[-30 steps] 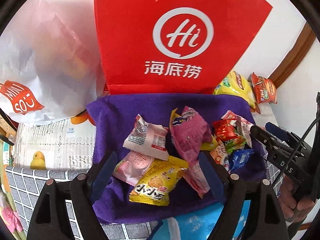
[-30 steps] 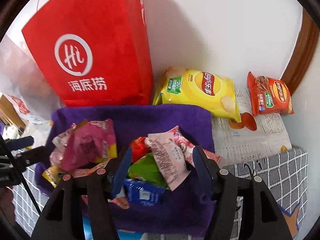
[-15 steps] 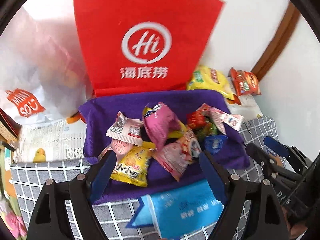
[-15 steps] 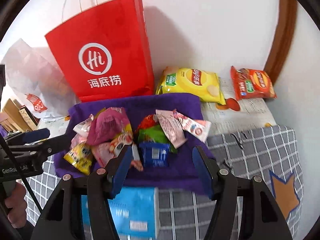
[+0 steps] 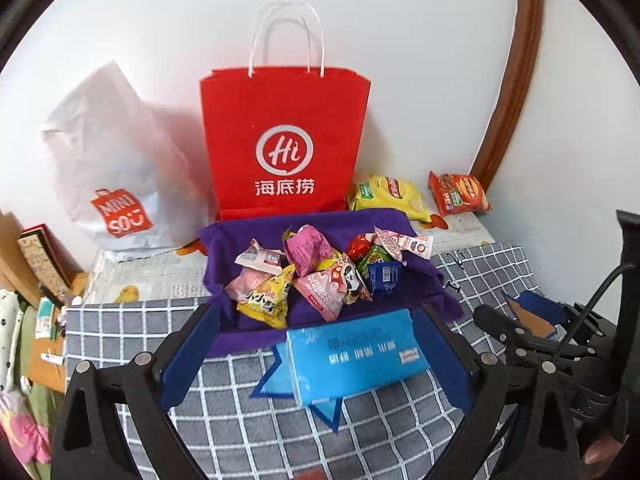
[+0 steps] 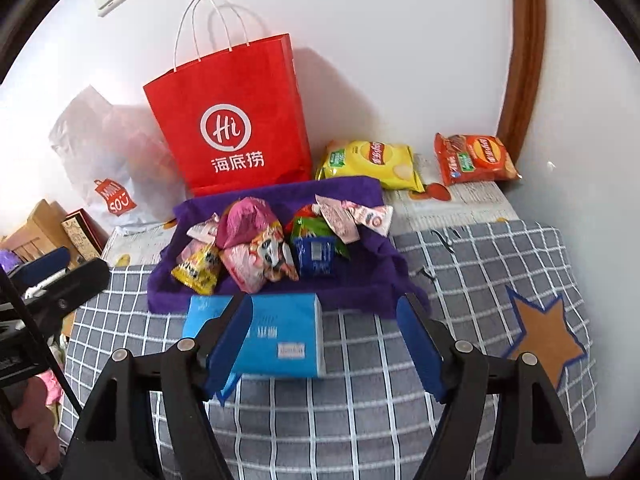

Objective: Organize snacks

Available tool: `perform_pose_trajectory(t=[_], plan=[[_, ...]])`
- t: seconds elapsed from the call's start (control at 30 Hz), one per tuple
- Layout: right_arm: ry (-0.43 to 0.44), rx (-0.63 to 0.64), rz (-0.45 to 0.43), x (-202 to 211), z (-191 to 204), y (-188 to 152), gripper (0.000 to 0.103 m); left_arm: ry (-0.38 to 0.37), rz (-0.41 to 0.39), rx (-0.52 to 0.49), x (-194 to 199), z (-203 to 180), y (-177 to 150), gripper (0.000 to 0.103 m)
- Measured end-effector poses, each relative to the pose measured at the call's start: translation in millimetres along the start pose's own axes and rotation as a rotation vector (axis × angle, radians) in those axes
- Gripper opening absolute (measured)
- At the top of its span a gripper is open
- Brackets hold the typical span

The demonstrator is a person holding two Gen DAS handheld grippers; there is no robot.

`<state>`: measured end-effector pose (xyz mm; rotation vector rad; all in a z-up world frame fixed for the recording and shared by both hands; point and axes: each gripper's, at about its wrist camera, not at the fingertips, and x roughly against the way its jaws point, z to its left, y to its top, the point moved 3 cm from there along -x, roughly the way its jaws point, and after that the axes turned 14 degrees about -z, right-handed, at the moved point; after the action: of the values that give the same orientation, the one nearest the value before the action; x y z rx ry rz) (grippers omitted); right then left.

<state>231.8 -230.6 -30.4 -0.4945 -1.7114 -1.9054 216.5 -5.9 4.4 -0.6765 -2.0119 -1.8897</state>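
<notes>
Several small snack packets (image 5: 316, 272) (image 6: 260, 248) lie heaped on a purple towel (image 5: 400, 220) (image 6: 360, 192). A red paper bag (image 5: 284, 140) (image 6: 236, 116) stands upright behind it against the wall. A yellow chip bag (image 5: 386, 194) (image 6: 374, 162) and an orange chip bag (image 5: 458, 194) (image 6: 476, 158) lie to the right of it. My left gripper (image 5: 316, 354) hangs above a blue tissue pack (image 5: 356, 356) (image 6: 280, 332), its jaws opening wide with nothing gripped. My right gripper (image 6: 326, 344) is also opening, holding nothing, just right of that pack.
A white plastic bag (image 5: 108, 168) (image 6: 108, 152) leans at the back left. A grey checked cloth (image 5: 248, 420) (image 6: 480, 272) with a brown star patch (image 6: 548, 336) covers the near surface. Boxes (image 6: 44, 232) crowd the left edge. A brown wooden frame (image 6: 524, 60) runs up the wall at right.
Both grippers have pulled back and risen away from the snack pile, so the whole red bag and the blue tissue pack have come into view. Both sets of jaws stand wider.
</notes>
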Motion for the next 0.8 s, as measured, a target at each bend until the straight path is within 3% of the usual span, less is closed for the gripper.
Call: perform_pose_trajectory(t=[0.13,0.2,0.53,0.8], plan=[[-0.031,0.043,-0.058,27,2,-7,0.093,0.042,-0.031,-0.016,24,-3,-7,0.099],[-0.042,0.065,-0.086,40,3,-10,0.096,0.055,-0.044,-0.018,35,-4,-11,0.099],[-0.048,0.038,-0.126,91,0,-21,0.097,0.092,-0.093,-0.018,82,-8,-26,0.099],[-0.049,0.037,-0.146,112,-2,-26,0.097,0.092,-0.1,-0.02,98,-13,-32,0.099]])
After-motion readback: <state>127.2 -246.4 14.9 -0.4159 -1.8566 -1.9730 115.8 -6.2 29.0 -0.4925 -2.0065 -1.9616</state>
